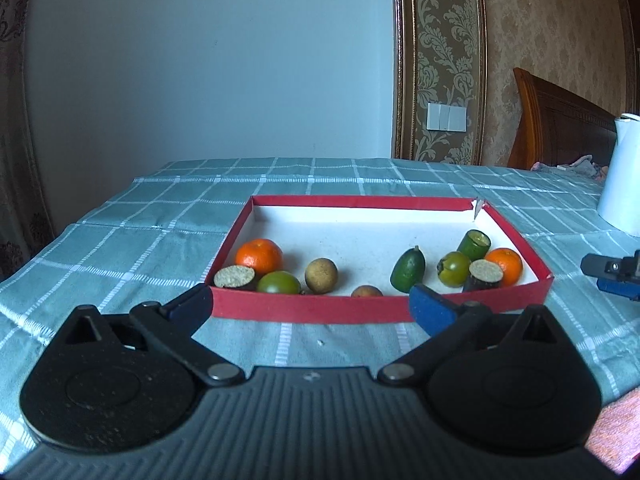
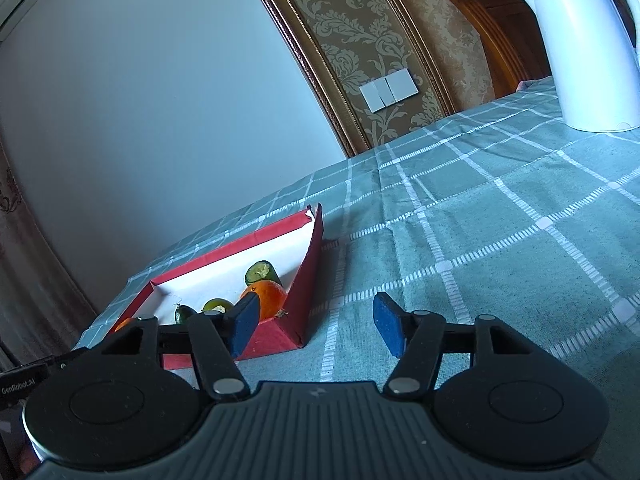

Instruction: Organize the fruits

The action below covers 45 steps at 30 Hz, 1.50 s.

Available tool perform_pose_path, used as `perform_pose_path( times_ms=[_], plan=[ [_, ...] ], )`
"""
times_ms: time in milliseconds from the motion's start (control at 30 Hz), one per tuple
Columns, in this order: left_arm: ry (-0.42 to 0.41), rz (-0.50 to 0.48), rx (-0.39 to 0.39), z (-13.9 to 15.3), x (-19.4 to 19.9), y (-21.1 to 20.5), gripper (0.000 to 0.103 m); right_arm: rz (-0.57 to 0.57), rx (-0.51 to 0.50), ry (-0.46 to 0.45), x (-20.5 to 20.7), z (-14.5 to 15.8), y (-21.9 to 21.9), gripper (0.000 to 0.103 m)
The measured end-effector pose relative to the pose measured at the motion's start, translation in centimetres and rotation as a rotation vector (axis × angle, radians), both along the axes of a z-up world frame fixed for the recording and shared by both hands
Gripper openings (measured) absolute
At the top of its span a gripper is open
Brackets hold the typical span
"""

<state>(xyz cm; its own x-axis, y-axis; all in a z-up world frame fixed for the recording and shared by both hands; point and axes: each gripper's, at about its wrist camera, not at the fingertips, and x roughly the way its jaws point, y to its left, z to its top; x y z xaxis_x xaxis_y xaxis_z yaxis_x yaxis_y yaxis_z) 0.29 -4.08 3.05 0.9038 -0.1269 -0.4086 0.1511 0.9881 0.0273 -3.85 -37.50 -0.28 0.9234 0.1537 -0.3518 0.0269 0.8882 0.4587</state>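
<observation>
The left hand-held gripper (image 1: 312, 304) has its two blue fingers spread wide with nothing between them, right in front of the red box (image 1: 376, 309). The box sits on the tabletop (image 1: 132, 216) with its green checked cloth, and it holds two oranges (image 1: 259, 256), some green fruits (image 1: 408, 269) and little brown ones (image 1: 321, 275). A white kettle (image 1: 622, 176) stands far off on the right.

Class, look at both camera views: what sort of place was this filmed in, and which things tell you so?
Most likely a room in a home, perhaps a bedroom. A carved wooden headboard stands by patterned wallpaper, and a white electric kettle sits on a table with a checked cloth.
</observation>
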Motion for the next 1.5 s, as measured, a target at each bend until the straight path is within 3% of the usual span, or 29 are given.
perform_pose_path(
  times_ms=[467, 767, 967, 1100, 1167, 1233, 1500],
  plan=[
    [0.077, 0.068, -0.058, -2.0, 0.9, 1.7, 0.103, -0.027, -0.035, -0.008, -0.3, 0.3, 0.4, 0.062],
    [0.142, 0.103, -0.158, -2.6, 2.1, 3.8, 0.103, -0.04, -0.041, -0.006, -0.3, 0.3, 0.5, 0.062],
    [0.127, 0.1, -0.143, -2.6, 1.8, 3.5, 0.103, -0.054, -0.065, -0.016, -0.4, 0.5, 0.8, 0.062],
    [0.12, 0.102, -0.13, -2.5, 1.7, 3.2, 0.103, -0.08, -0.163, -0.024, -0.7, 1.1, 2.2, 0.062],
    [0.118, 0.106, -0.126, -2.4, 1.7, 3.2, 0.103, -0.087, -0.199, -0.011, -0.6, 1.5, 3.4, 0.066],
    [0.116, 0.109, -0.12, -2.4, 1.7, 3.2, 0.103, -0.078, -0.211, 0.011, -0.4, 2.0, 4.8, 0.08],
    [0.087, 0.116, -0.093, -1.5, 1.4, 2.9, 0.103, -0.006, -0.353, 0.001, 0.5, 4.5, 12.1, 0.089]
  ],
)
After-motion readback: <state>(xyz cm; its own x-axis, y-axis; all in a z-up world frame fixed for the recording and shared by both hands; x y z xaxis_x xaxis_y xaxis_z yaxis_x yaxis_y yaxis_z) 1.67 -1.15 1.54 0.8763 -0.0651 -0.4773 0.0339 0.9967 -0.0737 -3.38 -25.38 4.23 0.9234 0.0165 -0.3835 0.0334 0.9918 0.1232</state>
